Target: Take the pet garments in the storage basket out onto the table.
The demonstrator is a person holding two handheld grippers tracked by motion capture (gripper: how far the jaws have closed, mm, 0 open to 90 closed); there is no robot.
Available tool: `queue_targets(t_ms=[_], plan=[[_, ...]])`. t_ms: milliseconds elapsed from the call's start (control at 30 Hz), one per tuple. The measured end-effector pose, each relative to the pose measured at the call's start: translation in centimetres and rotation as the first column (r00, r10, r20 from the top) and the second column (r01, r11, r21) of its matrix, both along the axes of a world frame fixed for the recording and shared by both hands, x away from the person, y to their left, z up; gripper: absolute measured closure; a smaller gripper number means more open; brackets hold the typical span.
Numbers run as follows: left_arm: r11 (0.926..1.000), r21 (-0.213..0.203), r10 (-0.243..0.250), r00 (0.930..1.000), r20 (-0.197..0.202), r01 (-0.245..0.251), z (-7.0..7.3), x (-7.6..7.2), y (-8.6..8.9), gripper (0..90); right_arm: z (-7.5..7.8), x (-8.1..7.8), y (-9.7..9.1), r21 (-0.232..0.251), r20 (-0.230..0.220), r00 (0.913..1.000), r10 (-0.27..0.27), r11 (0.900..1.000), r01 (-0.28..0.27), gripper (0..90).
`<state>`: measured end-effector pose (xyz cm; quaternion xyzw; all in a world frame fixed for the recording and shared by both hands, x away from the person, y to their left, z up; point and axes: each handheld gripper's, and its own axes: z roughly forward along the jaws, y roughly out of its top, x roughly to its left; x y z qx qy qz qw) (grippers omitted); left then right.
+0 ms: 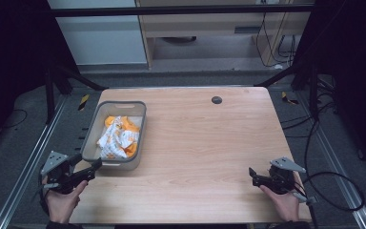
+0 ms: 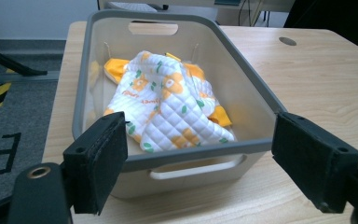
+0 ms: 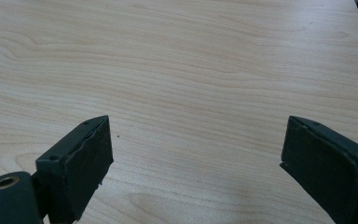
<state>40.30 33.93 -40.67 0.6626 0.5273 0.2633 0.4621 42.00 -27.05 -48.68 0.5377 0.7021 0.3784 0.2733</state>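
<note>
Where jaws gape: cloth (image 2: 168, 105) beyond left gripper (image 2: 205, 163)

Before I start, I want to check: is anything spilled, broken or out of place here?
Nothing stands out. The bin sits upright on the table, and the crumpled cloth lies wholly inside it. Both grippers are open.

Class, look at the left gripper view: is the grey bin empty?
No, the grey bin holds a crumpled white quilted cloth with orange flowers.
</note>
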Motion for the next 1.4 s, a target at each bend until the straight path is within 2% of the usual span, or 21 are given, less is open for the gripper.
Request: queue_targets(t_ms=[200, 333, 400, 767, 900, 1100, 1400], plan=[[1.0000, -0.003, -0.006, 1.0000, -0.003, 0.006, 0.7, 0.4, 0.2, 17.8, 0.0, 0.0, 0.0, 0.003, -0.001, 1.0000, -0.003, 1.0000, 0.003, 8.7], [0.9994, 0.011, -0.032, 0.9995, 0.003, 0.032, 1.5, 1.1, 0.0, 17.4, 0.0, 0.0, -0.1, -0.005, 0.000, 1.0000, -0.003, 1.0000, 0.003, 8.7], [0.9990, 0.018, -0.040, 0.9992, -0.004, 0.040, 1.8, 1.4, 0.0, 17.3, 0.0, -0.1, -0.2, 0.007, 0.001, 1.0000, -0.008, 0.9999, 0.008, 9.0], [0.9975, 0.037, -0.061, 0.9981, -0.008, 0.061, 3.2, 3.1, 0.0, 17.1, 0.0, -0.1, -0.6, 0.020, 0.000, 0.9999, -0.014, 0.9997, 0.014, 9.1], [0.9977, 0.038, -0.056, 0.9982, -0.022, 0.057, 3.4, 4.2, 0.2, 17.1, 0.0, -0.1, -0.7, 0.018, 0.002, 0.9999, -0.015, 0.9997, 0.015, 9.1], [0.9970, 0.044, -0.061, 0.9973, -0.041, 0.063, 3.7, 5.1, 0.1, 17.2, -0.1, 0.0, -0.6, 0.016, -0.003, 0.9999, -0.012, 0.9998, 0.012, 9.2], [0.9924, 0.087, -0.080, 0.9938, -0.076, 0.087, 4.5, 6.7, -0.8, 17.3, -0.1, 0.0, -0.6, 0.018, -0.004, 0.9999, -0.010, 0.9998, 0.010, 9.2]])
